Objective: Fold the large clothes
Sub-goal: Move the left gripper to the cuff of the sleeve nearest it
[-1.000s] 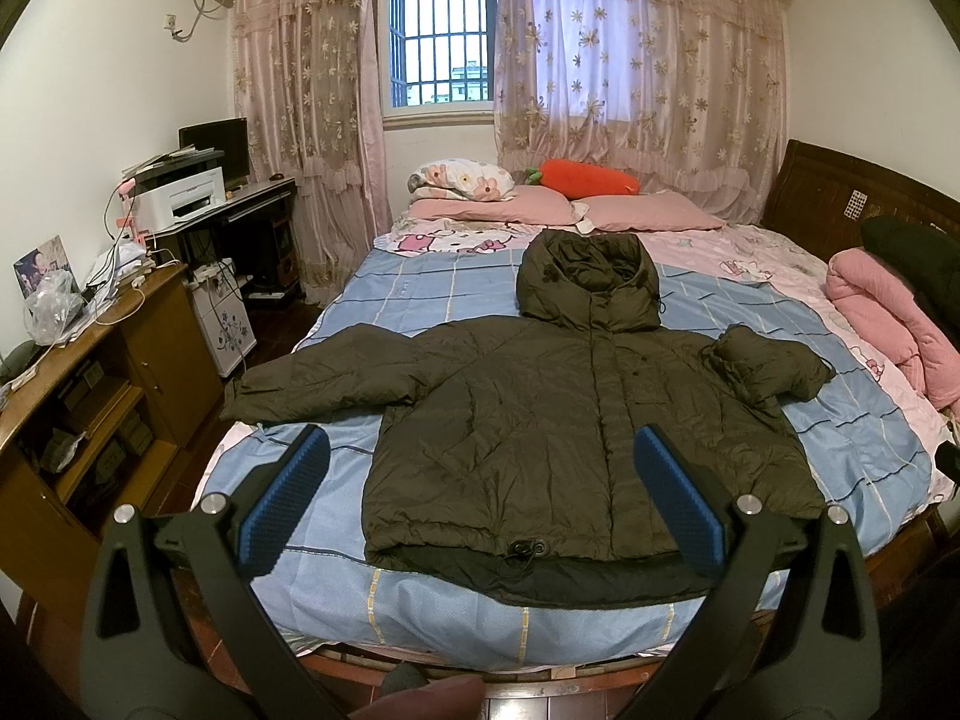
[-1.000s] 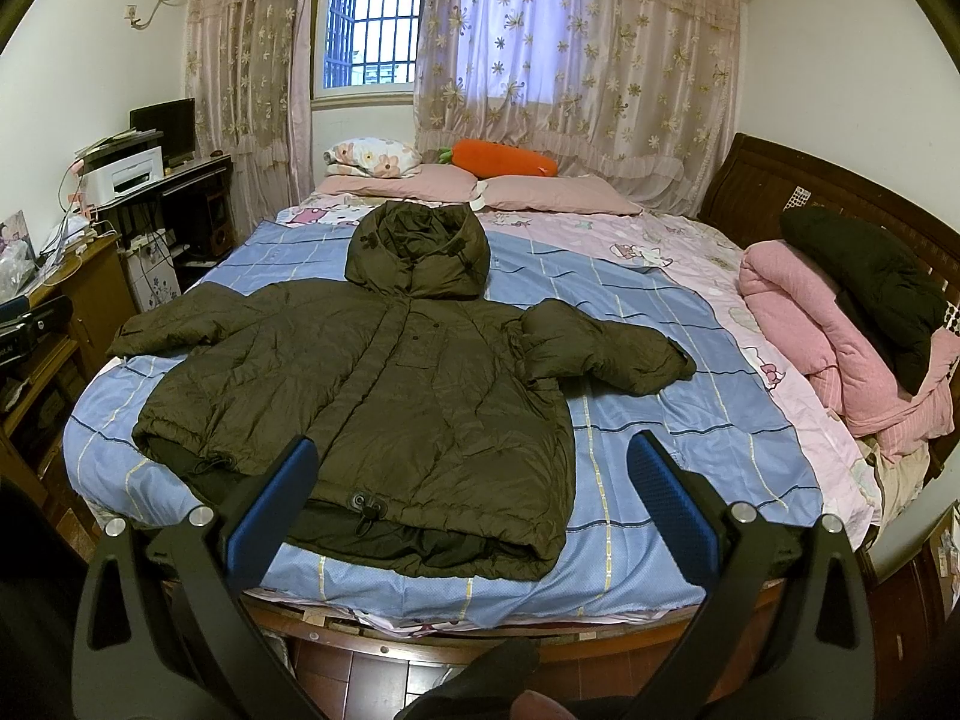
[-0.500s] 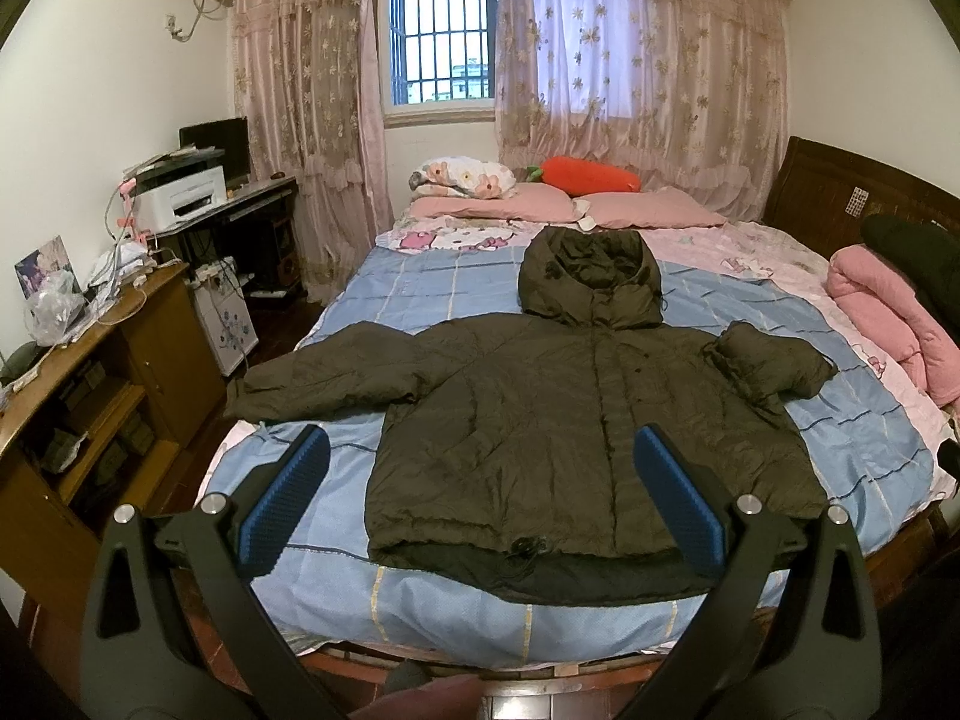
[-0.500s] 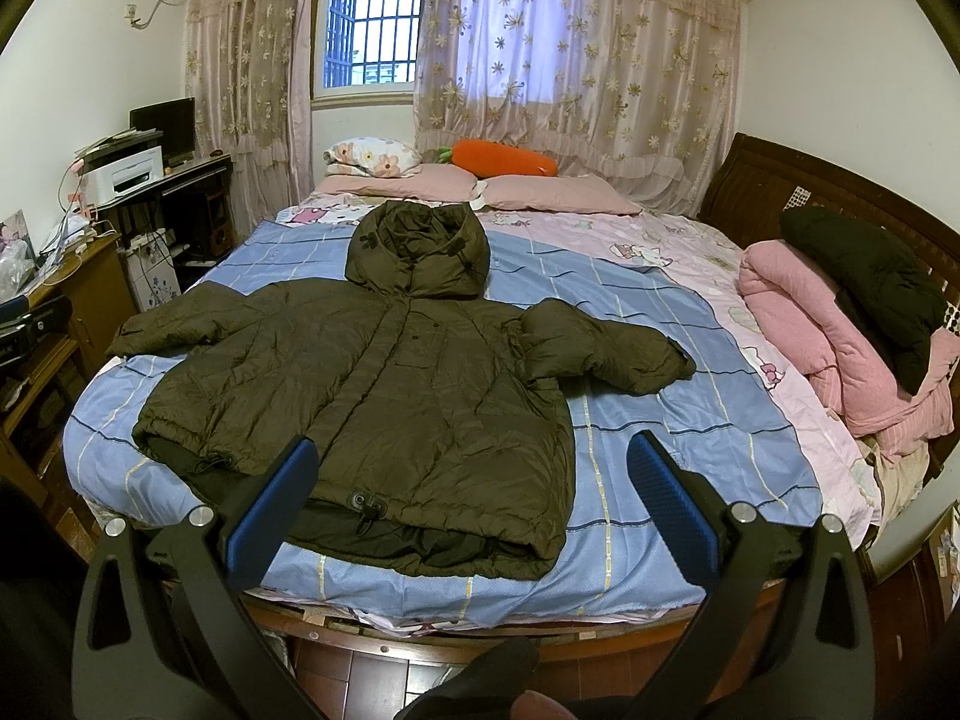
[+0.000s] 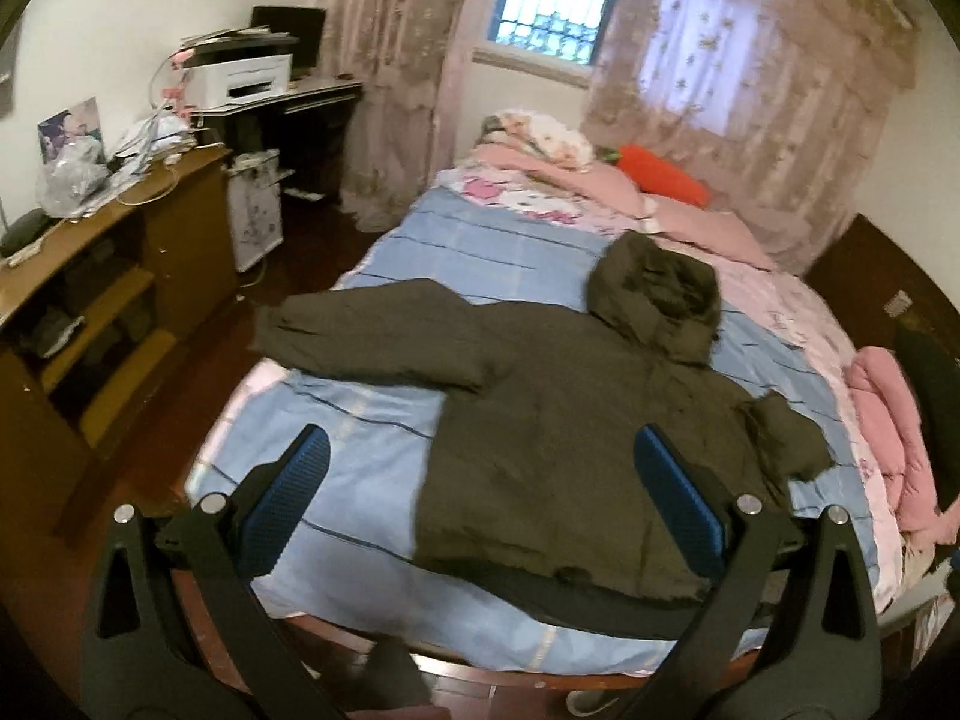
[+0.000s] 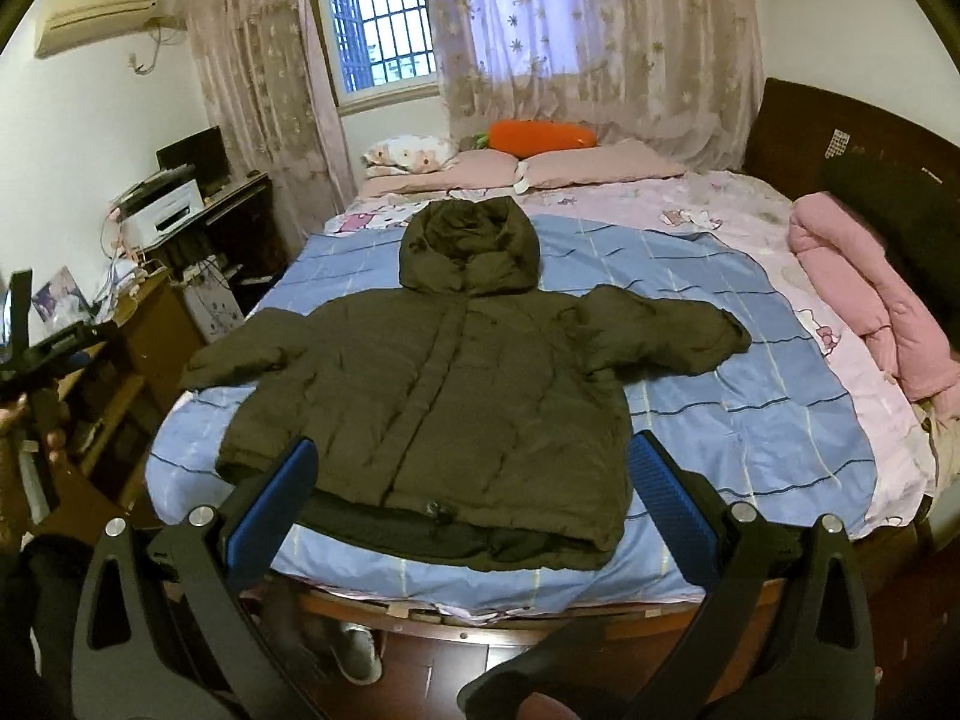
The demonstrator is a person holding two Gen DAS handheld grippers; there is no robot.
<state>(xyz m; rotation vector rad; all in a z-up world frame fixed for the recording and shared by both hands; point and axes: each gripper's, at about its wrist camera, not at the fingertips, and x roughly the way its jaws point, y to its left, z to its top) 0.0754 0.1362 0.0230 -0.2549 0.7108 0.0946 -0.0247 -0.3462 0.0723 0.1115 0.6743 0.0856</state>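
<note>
Left tongs (image 5: 480,504) and right tongs (image 6: 474,498), both spread apart, empty.
Olive jacket (image 6: 444,396) flat on the bed (image 6: 750,420); pink quilt (image 6: 864,306) far right.

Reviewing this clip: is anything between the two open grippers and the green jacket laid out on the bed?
Nothing visible. The jacket lies flat on the blue sheet, with nothing on top of it. The right gripper and left gripper are both open and hang short of its hem over the bed's near edge.
</note>
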